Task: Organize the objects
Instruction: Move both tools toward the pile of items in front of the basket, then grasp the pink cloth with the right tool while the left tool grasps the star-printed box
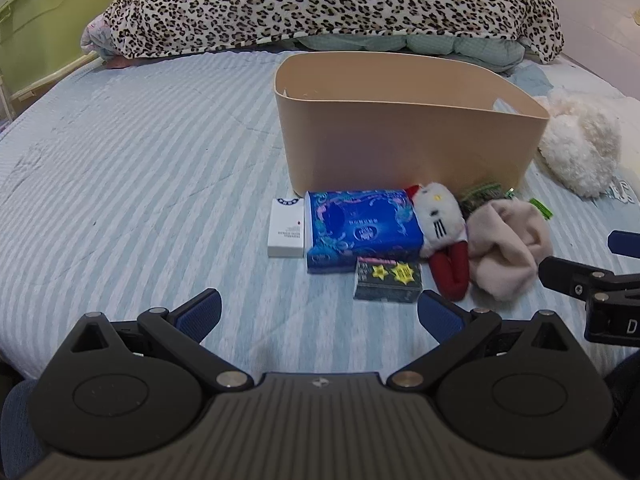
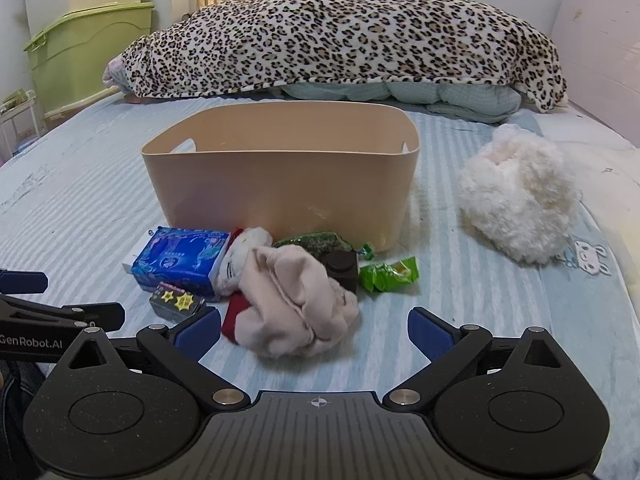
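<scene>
A tan plastic bin (image 1: 408, 136) (image 2: 280, 176) stands on the striped bed. In front of it lie a white box (image 1: 286, 227), a blue tissue pack (image 1: 362, 228) (image 2: 180, 258), a small dark box with yellow stars (image 1: 388, 280) (image 2: 176, 302), a Hello Kitty plush (image 1: 438, 220) (image 2: 240, 256), a crumpled pink cloth (image 1: 506, 248) (image 2: 296, 304), a dark brown box (image 2: 342, 268) and green packets (image 2: 390, 274). My left gripper (image 1: 320, 316) is open and empty, short of the star box. My right gripper (image 2: 314, 332) is open and empty, just short of the pink cloth.
A fluffy white plush (image 2: 520, 204) (image 1: 580, 148) lies right of the bin. A leopard-print blanket (image 2: 352, 36) is heaped at the bed's far end. Green storage boxes (image 2: 84, 48) stand off the bed's left side. The right gripper's finger shows at the left wrist view's right edge (image 1: 580, 280).
</scene>
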A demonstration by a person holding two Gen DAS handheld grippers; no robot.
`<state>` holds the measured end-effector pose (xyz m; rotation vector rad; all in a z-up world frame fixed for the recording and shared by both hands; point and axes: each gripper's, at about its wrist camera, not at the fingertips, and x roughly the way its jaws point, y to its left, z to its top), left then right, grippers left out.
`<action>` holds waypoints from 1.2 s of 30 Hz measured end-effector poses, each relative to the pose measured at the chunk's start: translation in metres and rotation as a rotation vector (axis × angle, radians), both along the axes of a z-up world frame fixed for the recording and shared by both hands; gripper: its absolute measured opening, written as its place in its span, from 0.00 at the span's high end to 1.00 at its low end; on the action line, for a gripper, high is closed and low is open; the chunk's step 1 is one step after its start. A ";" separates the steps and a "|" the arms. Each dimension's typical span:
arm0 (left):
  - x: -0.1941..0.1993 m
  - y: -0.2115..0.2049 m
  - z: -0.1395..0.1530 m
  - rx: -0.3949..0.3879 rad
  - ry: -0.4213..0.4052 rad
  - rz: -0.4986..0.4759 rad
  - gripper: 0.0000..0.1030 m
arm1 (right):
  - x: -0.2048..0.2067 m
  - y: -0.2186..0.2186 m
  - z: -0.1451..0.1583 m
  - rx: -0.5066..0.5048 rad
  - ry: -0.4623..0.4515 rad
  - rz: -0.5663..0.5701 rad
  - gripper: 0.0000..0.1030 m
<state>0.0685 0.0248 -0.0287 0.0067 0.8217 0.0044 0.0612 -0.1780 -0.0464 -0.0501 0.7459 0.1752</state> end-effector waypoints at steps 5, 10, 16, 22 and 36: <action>0.019 0.001 -0.005 0.004 0.000 0.002 0.00 | 0.018 0.002 -0.008 0.003 0.010 0.016 0.04; 0.034 -0.003 -0.014 0.002 0.029 -0.007 0.00 | 0.032 0.003 -0.018 0.008 0.028 0.034 0.07; 0.045 -0.016 -0.029 -0.006 0.074 -0.043 0.00 | 0.042 -0.002 -0.031 0.006 0.058 0.041 0.11; 0.053 -0.029 -0.043 -0.022 0.108 -0.071 0.00 | 0.051 -0.018 -0.038 0.067 0.078 0.034 0.18; 0.056 -0.029 -0.056 -0.038 0.085 -0.087 0.49 | 0.045 -0.021 -0.039 0.166 0.074 0.083 0.80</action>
